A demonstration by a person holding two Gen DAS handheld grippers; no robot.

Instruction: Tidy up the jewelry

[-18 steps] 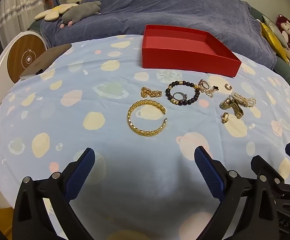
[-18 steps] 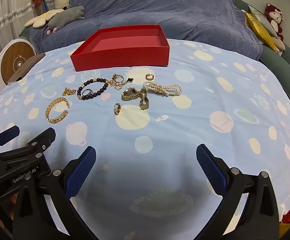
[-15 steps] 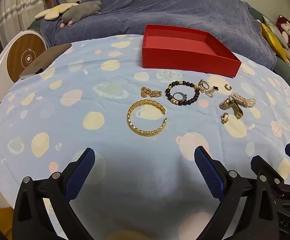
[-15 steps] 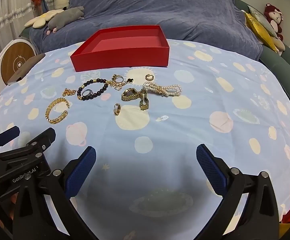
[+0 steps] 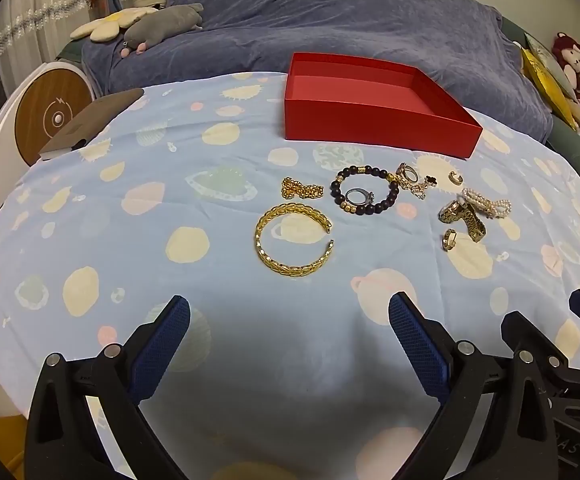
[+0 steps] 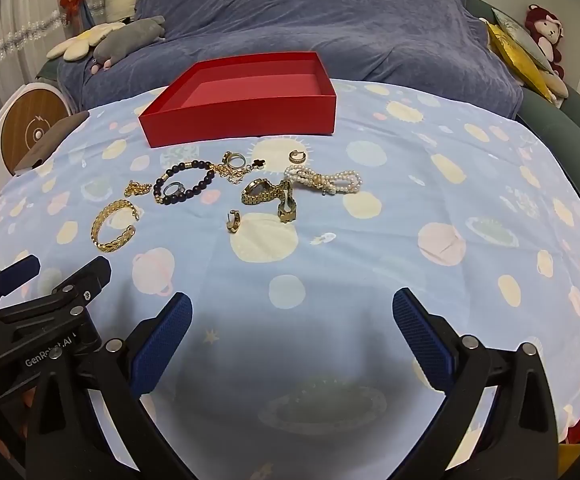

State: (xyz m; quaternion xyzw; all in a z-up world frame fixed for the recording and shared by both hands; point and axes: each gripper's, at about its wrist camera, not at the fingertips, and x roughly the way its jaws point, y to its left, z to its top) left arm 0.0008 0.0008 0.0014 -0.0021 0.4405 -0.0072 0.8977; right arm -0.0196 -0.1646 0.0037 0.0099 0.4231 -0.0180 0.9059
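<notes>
We hold the left hand-held gripper (image 5: 289, 320) and the right hand-held gripper (image 6: 292, 318) tilted down over the near part of the counter (image 6: 410, 280), side by side. Both have their jaws spread wide with nothing between the pads.

The jewelry lies on the spotted blue cloth, well ahead of both grippers. From left to right we see:
- a gold cuff bangle (image 5: 293, 246), nearest the left gripper;
- a small gold chain (image 5: 302, 189);
- a dark bead bracelet (image 5: 364, 195) with a silver ring (image 5: 358, 197) inside its loop;
- a gold watch (image 6: 269, 194);
- a pearl bracelet (image 6: 324, 179).

A gold ring (image 6: 233, 222) lies just in front of the watch. The red box (image 5: 370, 106) stands open behind the pieces, apart from them.
</notes>
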